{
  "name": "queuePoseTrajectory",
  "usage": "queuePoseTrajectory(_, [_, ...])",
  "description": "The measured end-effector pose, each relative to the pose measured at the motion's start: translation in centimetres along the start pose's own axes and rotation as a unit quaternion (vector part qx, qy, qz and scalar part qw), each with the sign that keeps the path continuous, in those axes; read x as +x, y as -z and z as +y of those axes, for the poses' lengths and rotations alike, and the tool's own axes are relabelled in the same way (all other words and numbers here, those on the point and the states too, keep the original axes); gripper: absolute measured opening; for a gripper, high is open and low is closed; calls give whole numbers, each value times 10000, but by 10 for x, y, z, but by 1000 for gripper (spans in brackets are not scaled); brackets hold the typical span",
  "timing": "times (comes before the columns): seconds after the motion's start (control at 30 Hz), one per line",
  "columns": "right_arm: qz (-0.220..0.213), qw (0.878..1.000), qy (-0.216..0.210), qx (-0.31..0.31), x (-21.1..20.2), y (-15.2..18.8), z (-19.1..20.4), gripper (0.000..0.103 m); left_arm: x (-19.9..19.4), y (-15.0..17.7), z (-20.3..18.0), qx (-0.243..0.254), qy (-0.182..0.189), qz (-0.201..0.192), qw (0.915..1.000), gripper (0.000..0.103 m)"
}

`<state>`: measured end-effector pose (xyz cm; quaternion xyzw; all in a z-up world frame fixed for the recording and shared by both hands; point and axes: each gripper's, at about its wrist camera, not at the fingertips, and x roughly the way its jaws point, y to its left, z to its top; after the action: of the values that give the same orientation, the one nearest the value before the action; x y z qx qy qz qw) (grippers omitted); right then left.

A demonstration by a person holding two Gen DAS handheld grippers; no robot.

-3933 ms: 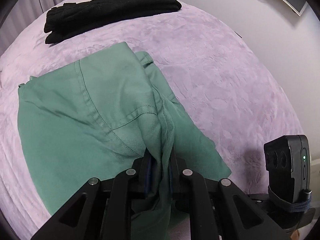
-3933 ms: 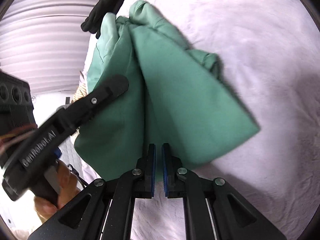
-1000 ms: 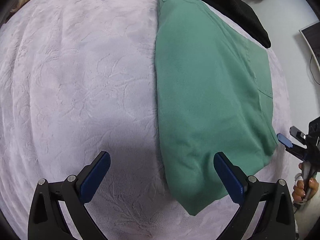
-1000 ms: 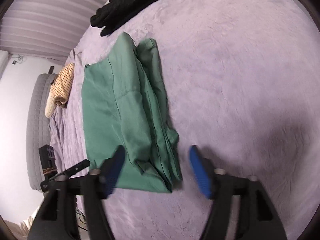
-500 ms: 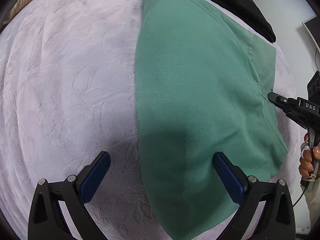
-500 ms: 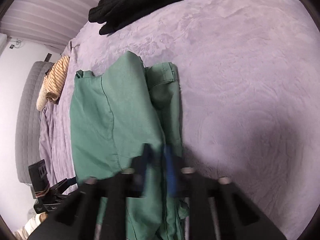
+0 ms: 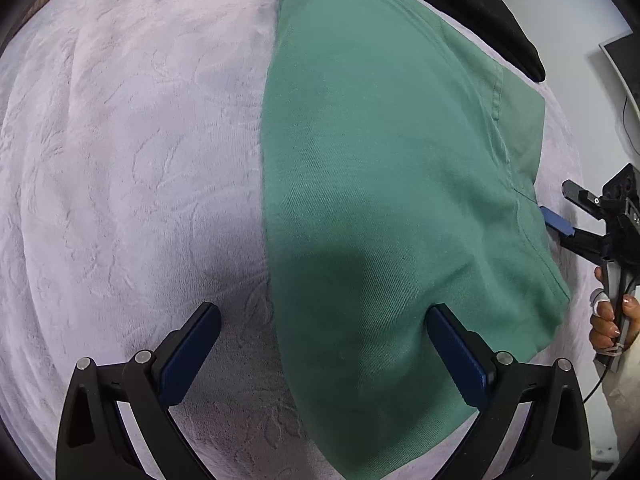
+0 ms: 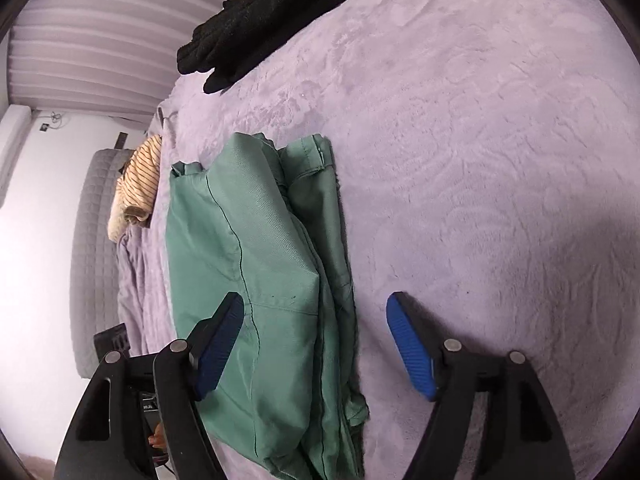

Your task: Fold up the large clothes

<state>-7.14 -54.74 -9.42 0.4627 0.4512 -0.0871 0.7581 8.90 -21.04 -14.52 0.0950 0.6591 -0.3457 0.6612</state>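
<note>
I am hovering both grippers, left [image 7: 320,354] and right [image 8: 316,344], wide open and holding nothing, over the folded green garment [image 7: 384,184], planning an even pinch of every layer.

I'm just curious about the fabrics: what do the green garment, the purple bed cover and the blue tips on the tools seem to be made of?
Green garment: likely matte cotton twill, given its fine diagonal weave and stitched seams.
Purple bed cover: probably plush fleece or velvet, fuzzy with an embossed swirl pattern.
Blue pads on the right hand-held gripper: seemingly ribbed rubber or soft plastic; hard to confirm.
</note>
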Motion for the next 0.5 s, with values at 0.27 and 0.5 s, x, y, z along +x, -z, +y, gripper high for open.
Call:
queuePoseTrajectory(0.27, [165,9984,-505,206,25,-23,-15,78,27,-14,2,-67,536,267,9982,103])
queuePoseTrajectory(0.5, [348,9964,-763,113,64,-47,4,78,40,-21,-10,-102,520,284,9982,103])
